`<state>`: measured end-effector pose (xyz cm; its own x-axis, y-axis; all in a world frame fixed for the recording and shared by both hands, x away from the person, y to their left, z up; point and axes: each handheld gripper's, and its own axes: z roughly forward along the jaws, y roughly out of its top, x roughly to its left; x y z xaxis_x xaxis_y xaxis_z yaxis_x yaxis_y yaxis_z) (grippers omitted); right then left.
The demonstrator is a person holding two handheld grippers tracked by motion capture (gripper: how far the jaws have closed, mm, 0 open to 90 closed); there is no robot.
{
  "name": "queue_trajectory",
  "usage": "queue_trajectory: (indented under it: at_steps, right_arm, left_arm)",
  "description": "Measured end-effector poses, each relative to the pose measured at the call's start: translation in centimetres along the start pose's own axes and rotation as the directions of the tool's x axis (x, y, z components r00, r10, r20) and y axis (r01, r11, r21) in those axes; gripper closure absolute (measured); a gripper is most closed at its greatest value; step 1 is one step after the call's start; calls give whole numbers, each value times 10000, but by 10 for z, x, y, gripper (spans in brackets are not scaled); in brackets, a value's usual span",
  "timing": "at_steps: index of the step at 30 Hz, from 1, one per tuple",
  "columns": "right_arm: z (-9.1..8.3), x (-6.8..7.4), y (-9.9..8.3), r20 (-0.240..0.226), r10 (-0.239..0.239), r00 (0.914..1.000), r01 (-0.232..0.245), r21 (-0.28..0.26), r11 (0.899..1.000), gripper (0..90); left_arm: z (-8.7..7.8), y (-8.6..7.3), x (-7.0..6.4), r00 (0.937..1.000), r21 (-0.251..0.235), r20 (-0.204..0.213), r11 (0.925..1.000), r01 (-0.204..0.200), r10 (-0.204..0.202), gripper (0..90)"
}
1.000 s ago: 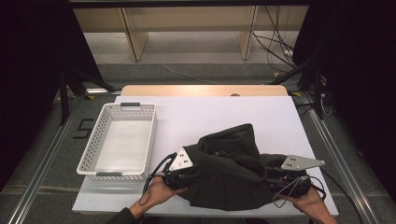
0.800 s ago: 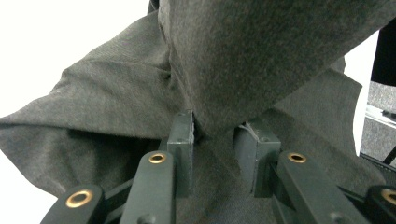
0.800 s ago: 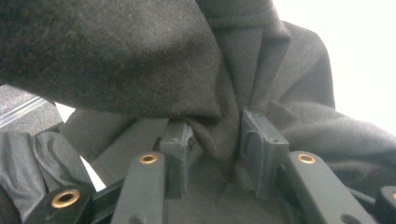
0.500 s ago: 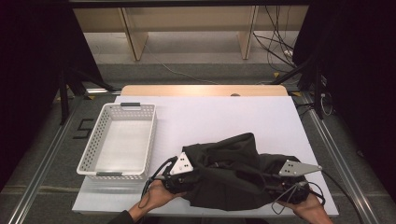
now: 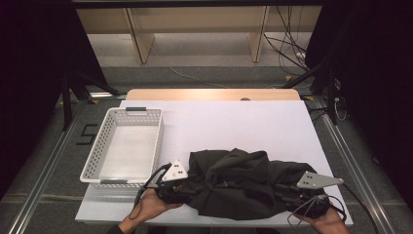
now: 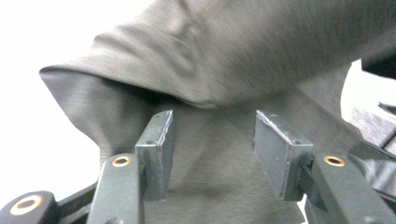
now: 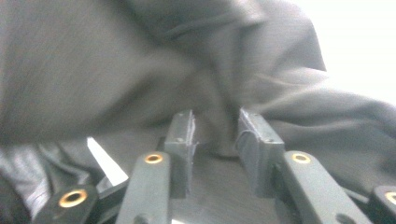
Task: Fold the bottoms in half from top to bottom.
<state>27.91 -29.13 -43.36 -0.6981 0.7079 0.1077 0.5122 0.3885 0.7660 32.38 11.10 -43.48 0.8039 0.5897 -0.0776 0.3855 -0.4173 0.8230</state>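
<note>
thing: crumpled dark grey cloth garment (image 5: 243, 187) at table's 6 o'clock edge, long axis 9-to-3 | left gripper (image 6: 210, 154): jaws wide apart, cloth between, ungripped | right gripper (image 7: 215, 144): jaws narrower, fold between, grip uncertain | vs earlier: garment drawn nearer, flatter | white perforated plastic basket (image 5: 92, 165) at 9 o'clock, left nearer

One mark can be read: a pale numeral 5 (image 5: 85, 135) on the dark grey floor, left of centre in the high view.
</note>
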Motion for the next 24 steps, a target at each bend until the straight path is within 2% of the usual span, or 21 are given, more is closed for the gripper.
queue_trajectory:
  at_steps: [3,4,5,6,7,9,12,16,19,22,24]
  right_arm:
    - [-5,-7,0,-53,466,9989,-468,-391,9981,725]
    - [-6,-8,1,74,632,9980,-628,-441,9971,742]
    - [-7,-9,1,221,784,9967,-773,-443,9960,759]
    - [-8,-10,2,303,983,9947,-969,-422,9944,770]
    - [-8,-11,2,278,1139,9931,-1126,-444,9926,774]
    - [-7,-12,2,258,1217,9922,-1205,-439,9917,776]
    - [-7,-12,2,382,1265,9912,-1250,-382,9914,777]
    - [-9,-12,4,530,1463,9878,-1442,-408,9887,771]
    - [-8,-11,5,632,1659,9841,-1643,-299,9860,740]
    - [-4,-6,7,658,2011,9774,-2011,-53,9795,653]
    - [-2,-2,8,617,2153,9746,-2161,71,9763,600]
  left_arm:
    - [-5,17,8,9958,-707,-296,9939,849,-872,606]
    - [-5,23,9,9932,-865,-146,9897,1141,-1157,653]
    - [-3,29,9,9895,-980,177,9846,1444,-1434,693]
    - [-1,34,7,9865,-987,584,9824,1583,-1531,730]
    - [4,38,4,9852,-956,883,9833,1550,-1467,762]
    - [14,44,-6,9867,-775,1160,9894,1230,-1136,794]
    - [26,48,-18,9793,-388,1773,9936,1058,-974,825]
    - [34,43,-32,9733,279,2183,9974,660,-705,860]
    - [39,32,-38,9717,788,2275,9958,466,-635,865]
    - [45,18,-41,9750,1322,2178,9911,155,-443,868]
    - [48,11,-41,9726,1499,2234,9882,307,-641,865]
